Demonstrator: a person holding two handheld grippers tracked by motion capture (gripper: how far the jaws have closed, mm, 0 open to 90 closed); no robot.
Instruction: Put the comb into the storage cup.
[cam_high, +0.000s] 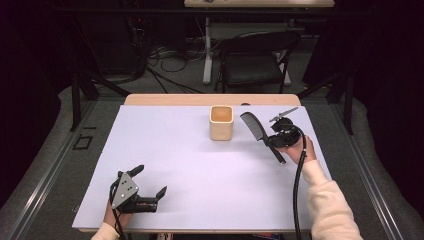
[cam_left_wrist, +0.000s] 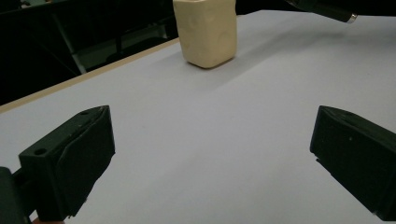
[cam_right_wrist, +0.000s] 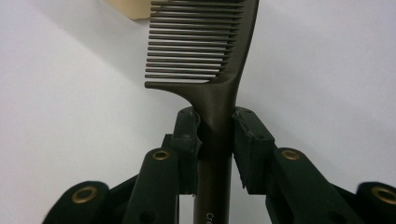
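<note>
A black comb (cam_high: 254, 127) is held above the white mat (cam_high: 165, 150) with its teeth end reaching toward a cream square cup (cam_high: 220, 122). My right gripper (cam_high: 268, 141) is shut on the comb's handle, just right of the cup. In the right gripper view the comb (cam_right_wrist: 205, 46) rises from between the closed jaws of my right gripper (cam_right_wrist: 216, 135), and a corner of the cup (cam_right_wrist: 130, 8) lies beyond its teeth. My left gripper (cam_high: 150, 181) rests open at the mat's front left, holding nothing. In the left gripper view my left gripper (cam_left_wrist: 210, 158) faces the cup (cam_left_wrist: 208, 30) across bare mat.
The mat covers a wooden table (cam_high: 200, 99) whose far edge shows behind the cup. A black chair (cam_high: 255, 60) and floor cables stand beyond the table. The comb's handle end (cam_left_wrist: 343, 16) shows at the top right of the left gripper view.
</note>
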